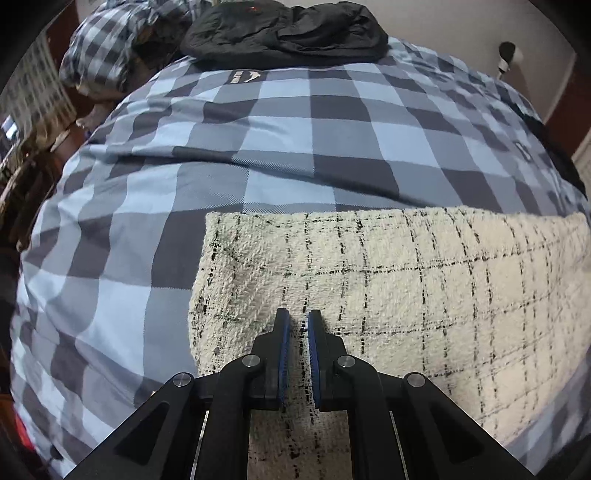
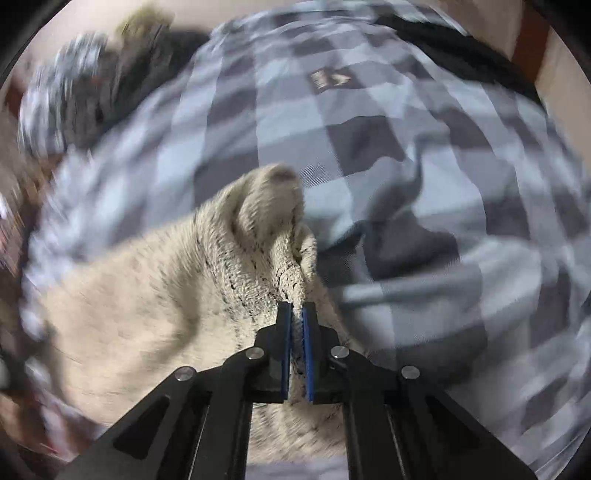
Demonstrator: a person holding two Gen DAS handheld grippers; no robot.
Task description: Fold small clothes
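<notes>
Two tongs work a cream garment on a checked bed.

Left wrist view: the left tongs (image 1: 298, 319), nearly pressed together, pinch the cream black-lined garment (image 1: 388, 291), apparently anchoring it flat on the blue checked bedcover (image 1: 258, 147); a black garment (image 1: 284, 31) lies far off. Right wrist view, blurred: the right tongs (image 2: 297, 308) are clamped on a raised fold of the cloth (image 2: 258, 236), seemingly to carry it over.

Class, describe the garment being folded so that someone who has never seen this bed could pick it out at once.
Start from the blue-and-grey checked bedspread that covers the bed. On its near part lies a cream knitted garment, with both grippers closed on its fabric. Its thin black grid lines on a pale, nubbly weave set it apart from the crumpled black clothing at the far edge.
</notes>
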